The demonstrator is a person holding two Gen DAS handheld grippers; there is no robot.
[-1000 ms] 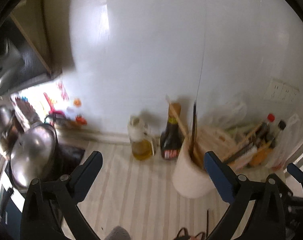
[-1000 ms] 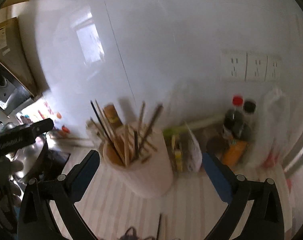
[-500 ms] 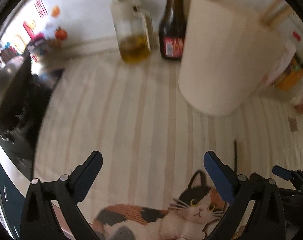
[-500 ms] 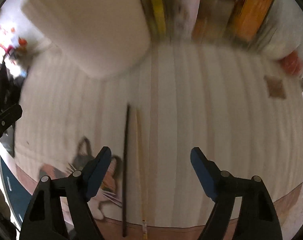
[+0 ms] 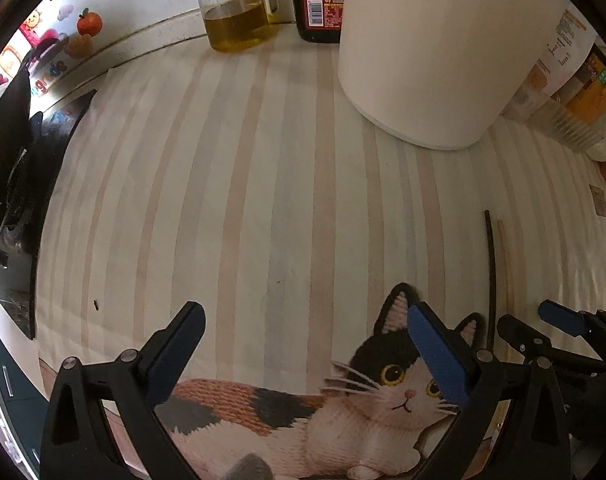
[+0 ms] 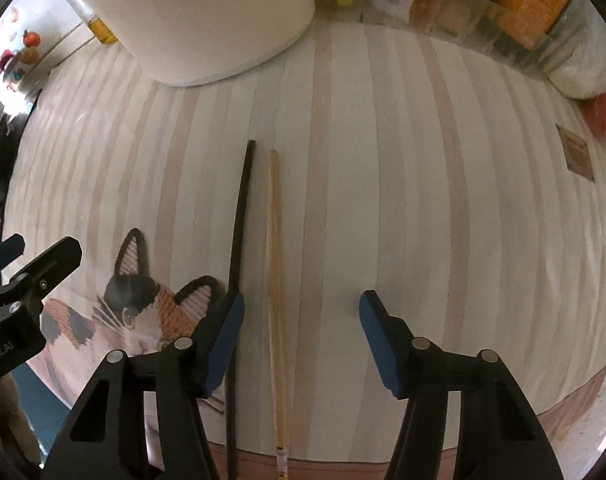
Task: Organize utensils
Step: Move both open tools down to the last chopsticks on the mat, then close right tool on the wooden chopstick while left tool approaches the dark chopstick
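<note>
Two thin, stiff, light chopsticks, one dark and one bamboo, lie between the closing, still-empty right gripper; likely slippery, best pinched mid-length.

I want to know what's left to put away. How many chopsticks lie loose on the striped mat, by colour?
Black chopstick: 1
Light wooden chopstick: 1
Total: 2, lying side by side on the striped mat, in front of the white holder.
</note>
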